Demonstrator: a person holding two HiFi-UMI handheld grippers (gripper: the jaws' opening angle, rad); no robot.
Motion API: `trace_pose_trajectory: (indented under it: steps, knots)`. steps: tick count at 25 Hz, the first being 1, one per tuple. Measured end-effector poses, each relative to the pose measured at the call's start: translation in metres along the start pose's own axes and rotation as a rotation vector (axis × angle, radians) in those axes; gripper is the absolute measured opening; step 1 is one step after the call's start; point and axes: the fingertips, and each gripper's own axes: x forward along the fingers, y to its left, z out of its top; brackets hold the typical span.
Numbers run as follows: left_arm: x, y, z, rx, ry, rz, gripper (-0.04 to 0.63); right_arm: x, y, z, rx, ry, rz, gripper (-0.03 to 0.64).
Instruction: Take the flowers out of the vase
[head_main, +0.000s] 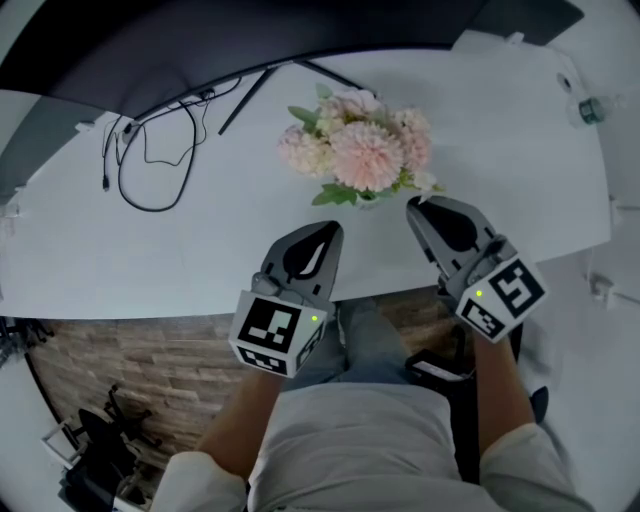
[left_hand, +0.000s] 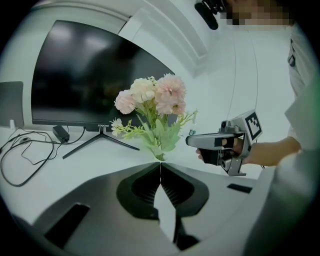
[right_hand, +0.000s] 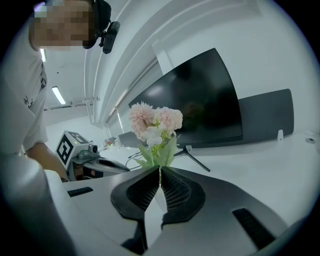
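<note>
A bunch of pale pink flowers (head_main: 358, 148) with green leaves stands on the white table (head_main: 200, 250); the vase beneath is hidden by the blooms. My left gripper (head_main: 330, 231) is shut and empty, just short of the flowers on their near left. To the near right of the bunch is my right gripper (head_main: 413, 207), also shut with nothing in it. The left gripper view shows the flowers (left_hand: 152, 100) straight beyond the closed jaws (left_hand: 160, 165), with the right gripper (left_hand: 190, 141) beside them. In the right gripper view the flowers (right_hand: 155, 125) rise just past the closed tips (right_hand: 159, 169).
A dark monitor (left_hand: 85, 75) on a forked stand (left_hand: 102, 137) sits behind the flowers. Black cables (head_main: 150, 150) loop on the table's left part. The table's near edge (head_main: 150, 312) runs just under both grippers. A small bottle (head_main: 590, 110) lies at the far right.
</note>
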Motion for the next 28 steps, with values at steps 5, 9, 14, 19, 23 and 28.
trace_pose_trajectory:
  steps: [5, 9, 14, 19, 23, 28]
  knots:
    - [0.011, 0.002, -0.005, 0.008, 0.009, -0.006, 0.025, 0.013, -0.004, -0.006, -0.015, 0.018, 0.007, 0.089]
    - [0.019, 0.001, -0.010, 0.017, 0.025, -0.019, 0.060, 0.023, -0.003, -0.009, -0.023, 0.029, 0.032, 0.136]
    - [0.027, 0.001, -0.013, 0.018, 0.036, -0.031, 0.111, 0.035, 0.001, -0.013, -0.025, 0.033, 0.071, 0.177]
    - [0.035, 0.000, -0.017, 0.039, 0.052, -0.052, 0.180, 0.046, 0.003, -0.015, -0.019, 0.031, 0.100, 0.207]
    - [0.040, -0.001, -0.020, 0.033, 0.063, -0.067, 0.197, 0.055, 0.002, -0.018, -0.009, 0.034, 0.109, 0.213]
    - [0.048, 0.001, -0.024, 0.056, 0.076, -0.059, 0.213, 0.063, 0.000, -0.017, -0.005, 0.019, 0.110, 0.213]
